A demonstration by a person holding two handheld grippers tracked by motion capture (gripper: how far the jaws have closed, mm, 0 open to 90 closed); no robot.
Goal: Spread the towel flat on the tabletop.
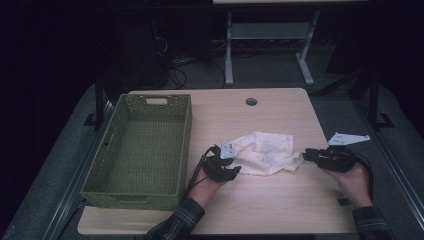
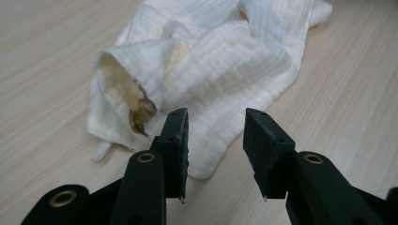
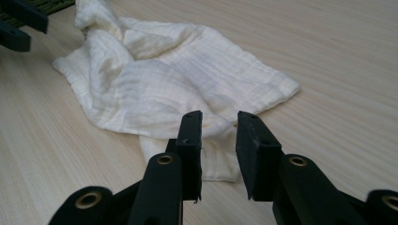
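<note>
A crumpled white cloth (image 1: 264, 152) lies in the middle of the wooden table (image 1: 280, 200). In the left gripper view the cloth (image 2: 216, 61) carries a brown stain (image 2: 143, 112) on a folded edge. My left gripper (image 1: 234, 169) is at the cloth's left edge, jaws open, with the cloth's near corner just past its fingertips (image 2: 216, 140). My right gripper (image 1: 306, 154) is at the cloth's right edge, open, and a corner of the cloth (image 3: 187, 79) lies between and just beyond its fingertips (image 3: 218, 140).
A green woven basket (image 1: 115, 150) stands empty on the table's left side. A round cable hole (image 1: 251, 101) sits near the far edge. Beyond the table are a white desk frame (image 1: 270, 45) and dark floor.
</note>
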